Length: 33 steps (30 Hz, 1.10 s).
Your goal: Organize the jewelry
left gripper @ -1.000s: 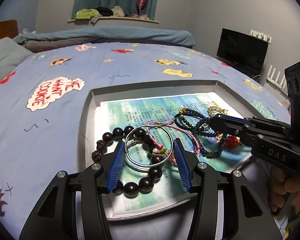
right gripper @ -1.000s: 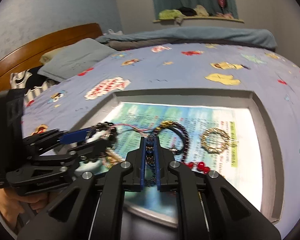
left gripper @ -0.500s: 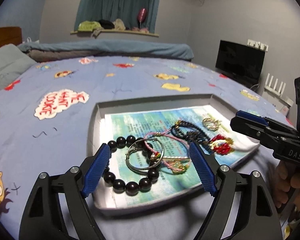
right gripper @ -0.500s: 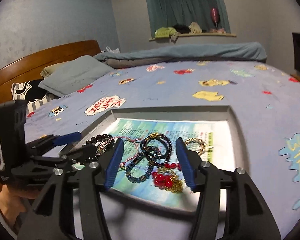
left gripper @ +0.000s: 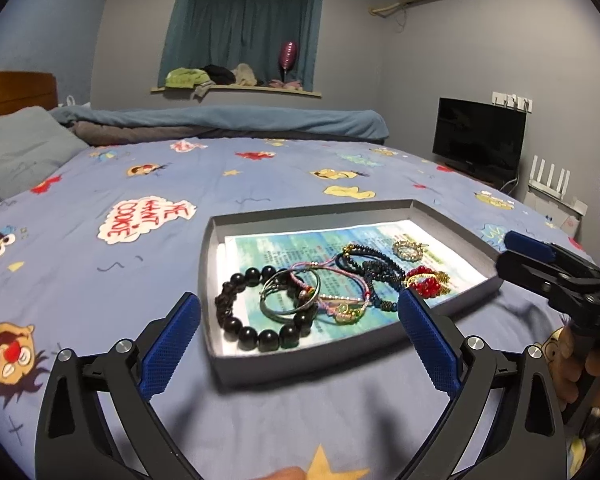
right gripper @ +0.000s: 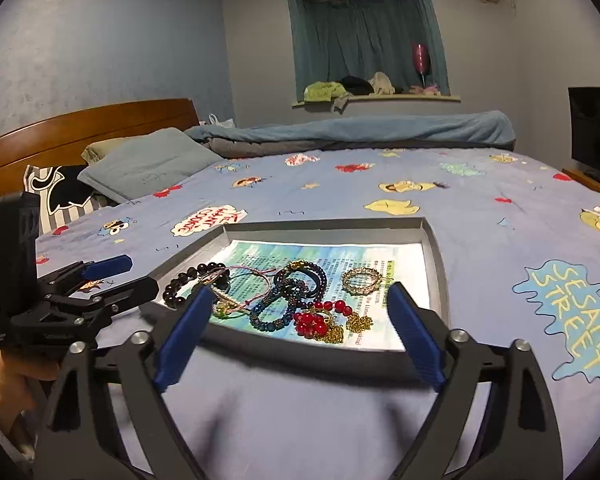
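While both claws stand over the near edge of the tray, the scene reads as follows, all places given from the tray.

Bed [left gripper: 260, 184]: carries the tray; blue cartoon-print cover extends on every side of it.

Tray [left gripper: 216, 264]: shallow grey box, flat on the bed cover, lined with a printed paper sheet [left gripper: 268, 248].

Left claw [left gripper: 298, 328]: in front of the tray's near wall; jaws opening, already wide; nothing between the blue pads.

Right claw [right gripper: 298, 320]: in front of the tray's near wall, seen at the tray's right in the left wrist view; jaws opening, already wide; nothing gripped.

Black bead bracelet [left gripper: 260, 336]: inside the tray, at its near-left corner.

Silver bangles [left gripper: 288, 300]: inside the tray, lying over the black bead bracelet.

Pink cord bracelet [left gripper: 340, 300]: inside the tray, mid-floor, beside the silver bangles.

Dark blue bead strand [right gripper: 296, 288]: inside the tray, centre, looped and tangled.

Red bead piece [right gripper: 312, 322]: inside the tray, near its front wall, with gold chain attached.

Gold ring bracelet [right gripper: 362, 280]: inside the tray, right of the dark blue bead strand, lying apart.
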{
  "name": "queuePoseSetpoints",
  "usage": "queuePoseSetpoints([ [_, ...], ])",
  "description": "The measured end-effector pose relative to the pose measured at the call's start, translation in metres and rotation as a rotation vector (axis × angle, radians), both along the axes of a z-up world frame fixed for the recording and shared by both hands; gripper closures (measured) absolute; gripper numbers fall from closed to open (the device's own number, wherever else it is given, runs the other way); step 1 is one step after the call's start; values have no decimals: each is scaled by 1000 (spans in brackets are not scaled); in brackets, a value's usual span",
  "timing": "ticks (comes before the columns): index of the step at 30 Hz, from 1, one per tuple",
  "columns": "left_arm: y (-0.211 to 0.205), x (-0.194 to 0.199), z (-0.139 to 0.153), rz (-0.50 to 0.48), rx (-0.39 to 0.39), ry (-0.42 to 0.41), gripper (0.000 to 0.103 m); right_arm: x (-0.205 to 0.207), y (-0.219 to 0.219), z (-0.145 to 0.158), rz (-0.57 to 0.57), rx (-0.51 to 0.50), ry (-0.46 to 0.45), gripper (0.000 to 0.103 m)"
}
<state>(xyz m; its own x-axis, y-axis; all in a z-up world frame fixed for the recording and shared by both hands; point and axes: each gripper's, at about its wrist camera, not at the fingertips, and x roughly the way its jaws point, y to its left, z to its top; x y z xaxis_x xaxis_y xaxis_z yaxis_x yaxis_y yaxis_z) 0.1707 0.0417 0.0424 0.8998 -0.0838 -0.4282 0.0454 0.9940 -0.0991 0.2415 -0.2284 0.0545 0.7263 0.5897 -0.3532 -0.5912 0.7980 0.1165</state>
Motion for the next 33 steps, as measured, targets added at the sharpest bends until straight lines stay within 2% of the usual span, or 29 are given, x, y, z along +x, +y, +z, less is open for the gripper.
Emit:
queuePoseSetpoints([
  [2,0,-4,0,5,-3,-10,5,-5,-2,0,1,6,-10,6],
  [22,-6,-48,0,75,21,-67,5,-36,-17,-6,12,17,-25,6],
  [33,-15,-61,-1,67,60,-100,5,-50,-22,-10,12,22,-54,6],
])
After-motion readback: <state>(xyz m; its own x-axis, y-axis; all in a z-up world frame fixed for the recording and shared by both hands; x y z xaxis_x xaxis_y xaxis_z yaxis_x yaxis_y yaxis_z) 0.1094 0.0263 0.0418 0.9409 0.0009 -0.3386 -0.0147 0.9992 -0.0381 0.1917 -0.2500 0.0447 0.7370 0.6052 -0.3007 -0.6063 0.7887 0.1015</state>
